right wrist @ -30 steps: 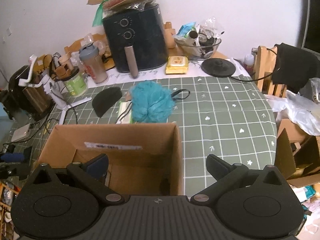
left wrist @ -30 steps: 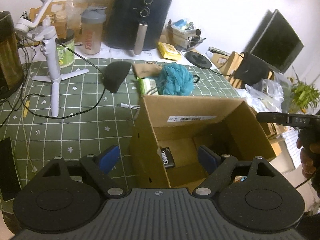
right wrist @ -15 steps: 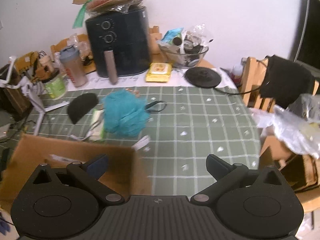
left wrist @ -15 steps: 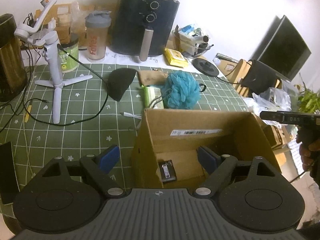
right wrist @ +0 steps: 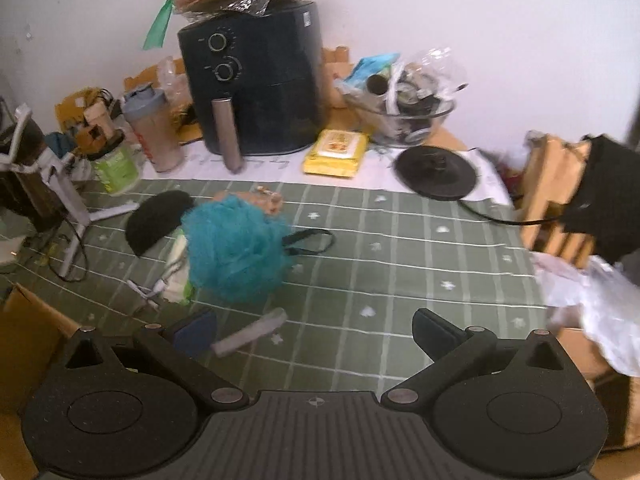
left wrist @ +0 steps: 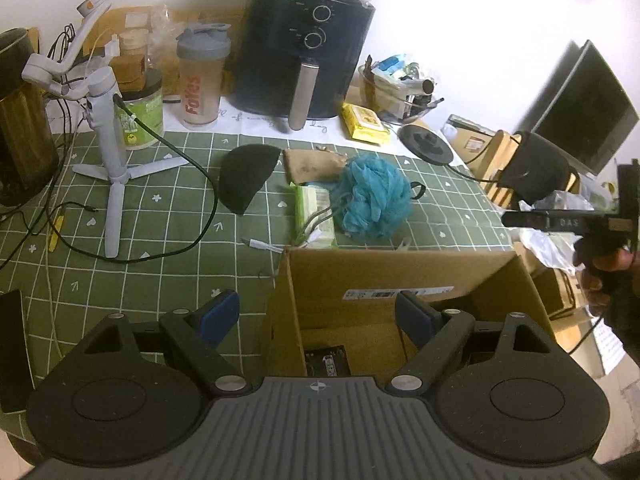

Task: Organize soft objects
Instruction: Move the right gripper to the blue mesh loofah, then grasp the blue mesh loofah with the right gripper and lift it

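Left wrist view: my left gripper (left wrist: 318,312) is spread wide and holds nothing, its two blue-padded fingers straddling the left wall of one open cardboard box (left wrist: 360,276). One small dark packet (left wrist: 326,360) lies on the box floor. Beyond the box's far wall sit the soft things on the green checked tablecloth (left wrist: 160,216): one teal bath pouf (left wrist: 376,196), one pale green wipes pack (left wrist: 314,214) touching its left side, one black half-round pad (left wrist: 246,176) further left, and one brown pouch (left wrist: 314,164) behind the pouf. One white tripod stand (left wrist: 108,132) is on the left, one dark air fryer (left wrist: 304,44) at the back.

From the right wrist, my right gripper (right wrist: 314,330) is likewise wide apart and empty, hovering over bare cloth to the right of the box. The pouf (right wrist: 236,248) lies ahead and left of it, with the black pad (right wrist: 156,220) just behind. One grey stick-shaped item (right wrist: 250,332) lies just beside my left finger; blur keeps me from telling what it is. One yellow pack (right wrist: 336,154) and one black round disc (right wrist: 436,172) sit near the back.
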A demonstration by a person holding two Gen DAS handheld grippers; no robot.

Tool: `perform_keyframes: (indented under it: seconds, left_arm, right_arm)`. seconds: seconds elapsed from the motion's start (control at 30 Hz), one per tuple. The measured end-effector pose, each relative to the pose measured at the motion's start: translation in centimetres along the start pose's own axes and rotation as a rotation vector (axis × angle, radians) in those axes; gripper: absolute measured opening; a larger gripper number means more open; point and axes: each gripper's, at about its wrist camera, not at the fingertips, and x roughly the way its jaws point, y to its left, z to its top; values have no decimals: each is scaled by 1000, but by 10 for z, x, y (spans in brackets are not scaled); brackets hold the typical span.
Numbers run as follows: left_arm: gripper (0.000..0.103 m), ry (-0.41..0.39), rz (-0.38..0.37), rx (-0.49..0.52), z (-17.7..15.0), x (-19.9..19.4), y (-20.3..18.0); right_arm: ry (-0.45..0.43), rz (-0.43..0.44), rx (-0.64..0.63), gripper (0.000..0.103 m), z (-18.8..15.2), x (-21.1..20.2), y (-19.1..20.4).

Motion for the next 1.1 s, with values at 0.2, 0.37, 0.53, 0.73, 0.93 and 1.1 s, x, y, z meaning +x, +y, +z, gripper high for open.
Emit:
perform_keyframes:
  seconds: [0.2,0.37,0.53,0.73,0.93,1.1]
  left_arm:
    - [86,-3,27,-18,5,4,0]
    - [86,-1,43,-45,8,6,1]
    - [86,-6,69,-55,11,4,1]
    - [86,1,101,-88,5,1,4]
    - [86,7,133,-127,-1,-4,6]
    - [86,12,155,-152,-6,-7,9]
  right_arm:
    - [11,95,-57,103,21,34,4]
    - [33,161,-149,103,36,67,15]
    - [57,189,-265,103,49,103,27]
    - [59,192,-405,103,57,139,41]
    - [127,245,-527,103,56,174,58]
    - [181,269,-548,103,56,205,64]
